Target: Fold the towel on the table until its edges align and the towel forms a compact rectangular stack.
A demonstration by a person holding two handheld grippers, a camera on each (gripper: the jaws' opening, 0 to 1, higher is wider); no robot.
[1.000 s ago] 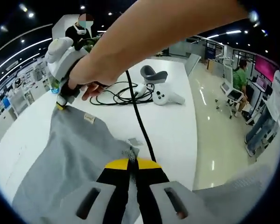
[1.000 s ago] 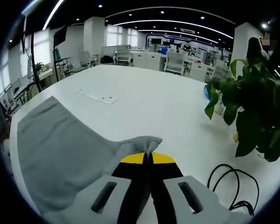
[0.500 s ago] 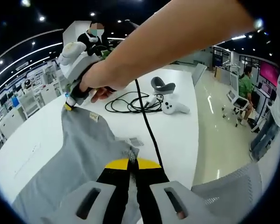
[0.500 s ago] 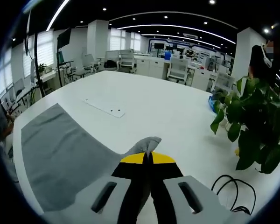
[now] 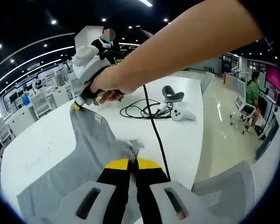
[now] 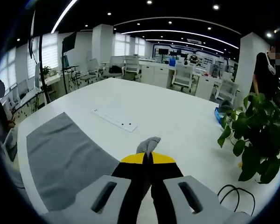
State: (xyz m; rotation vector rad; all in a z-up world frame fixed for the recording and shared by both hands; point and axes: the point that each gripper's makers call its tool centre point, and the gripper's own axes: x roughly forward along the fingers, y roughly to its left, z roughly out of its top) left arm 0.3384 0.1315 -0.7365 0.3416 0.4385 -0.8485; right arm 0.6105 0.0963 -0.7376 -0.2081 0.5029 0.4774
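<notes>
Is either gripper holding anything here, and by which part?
Both hold the towel. The left gripper is shut on one corner. The right gripper is shut on another corner, lifted off the table.

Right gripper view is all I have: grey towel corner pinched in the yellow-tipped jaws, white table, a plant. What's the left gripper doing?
Observer: The left gripper is shut on another corner of the grey fabric towel, near the table's edge.
Operator: Anything near the towel on that side?
Observer: A black cable runs down past the left gripper, and a coil of black cable lies on the white table beyond it.
Operator: What else is on the table there?
Observer: A white handheld controller and a grey headset sit by the coil.
Operator: Can you see my gripper?
Observer: Yes, the right gripper, held in a hand, grips the towel's far corner.
</notes>
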